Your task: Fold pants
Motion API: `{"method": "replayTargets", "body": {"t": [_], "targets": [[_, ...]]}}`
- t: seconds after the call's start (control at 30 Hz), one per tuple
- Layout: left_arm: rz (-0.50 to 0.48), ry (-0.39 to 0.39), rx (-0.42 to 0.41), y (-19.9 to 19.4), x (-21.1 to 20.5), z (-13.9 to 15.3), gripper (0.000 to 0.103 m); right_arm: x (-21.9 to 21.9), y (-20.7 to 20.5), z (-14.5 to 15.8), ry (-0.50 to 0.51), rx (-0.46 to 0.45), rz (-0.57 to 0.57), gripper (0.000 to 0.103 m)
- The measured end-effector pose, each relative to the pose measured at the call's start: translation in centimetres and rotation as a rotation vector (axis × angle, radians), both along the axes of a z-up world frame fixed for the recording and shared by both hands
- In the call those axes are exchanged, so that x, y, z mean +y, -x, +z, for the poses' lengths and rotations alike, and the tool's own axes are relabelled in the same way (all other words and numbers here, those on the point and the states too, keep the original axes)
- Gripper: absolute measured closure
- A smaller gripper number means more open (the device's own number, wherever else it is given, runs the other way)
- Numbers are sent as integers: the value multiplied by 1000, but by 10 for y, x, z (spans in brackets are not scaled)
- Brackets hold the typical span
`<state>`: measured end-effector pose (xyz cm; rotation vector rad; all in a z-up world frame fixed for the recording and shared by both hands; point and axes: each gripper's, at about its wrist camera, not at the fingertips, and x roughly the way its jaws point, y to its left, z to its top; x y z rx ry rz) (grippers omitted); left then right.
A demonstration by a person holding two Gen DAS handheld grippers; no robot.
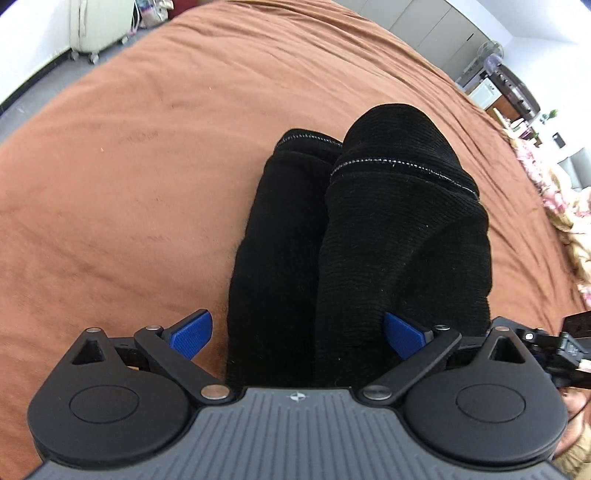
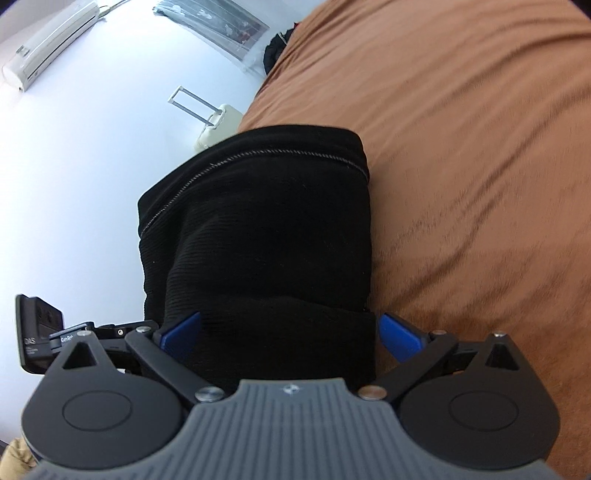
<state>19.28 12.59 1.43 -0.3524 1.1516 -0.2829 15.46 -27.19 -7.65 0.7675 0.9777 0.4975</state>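
Observation:
The black pants [image 1: 369,240] lie on a brown bedspread [image 1: 147,166], their two legs side by side with stitched hems at the far end. My left gripper [image 1: 297,334] is open, its blue pads [image 1: 192,334] set wide on either side of the near end of the fabric. In the right wrist view the pants [image 2: 266,240] fill the middle. My right gripper [image 2: 290,334] is open too, blue pads [image 2: 400,336] straddling the near edge of the cloth. Neither gripper clamps the fabric.
A cream suitcase on wheels [image 1: 99,26] stands on the floor beyond the bed. A floral quilt [image 1: 565,206] lies at the bed's right edge. White wall, an air conditioner [image 2: 48,40] and a suitcase with raised handle [image 2: 214,122] show in the right wrist view.

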Motion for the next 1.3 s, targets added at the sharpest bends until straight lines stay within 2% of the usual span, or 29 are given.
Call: {"method": "replayTargets", "body": {"t": [0.07, 0.13, 0.4, 0.6, 0.93, 1.07, 1.3], "targets": [[-11, 63, 35, 0, 0, -5, 0, -1, -1, -4, -21, 12, 6, 5], [-17, 93, 52, 1, -2, -11, 0, 1, -1, -7, -47, 16, 12, 5], [-36, 149, 76, -10, 10, -26, 0, -2, -3, -13, -71, 27, 34, 5], [-49, 208, 89, -18, 17, -38, 0, -3, -13, -25, -134, 59, 46, 5], [-39, 285, 116, -24, 27, -52, 0, 2, -25, -35, -199, 62, 79, 5], [-37, 297, 120, -25, 28, -54, 0, 6, -28, -37, -211, 61, 83, 5], [-46, 258, 90, -17, 26, -49, 0, 9, -27, -32, -189, 54, 101, 5]]}}
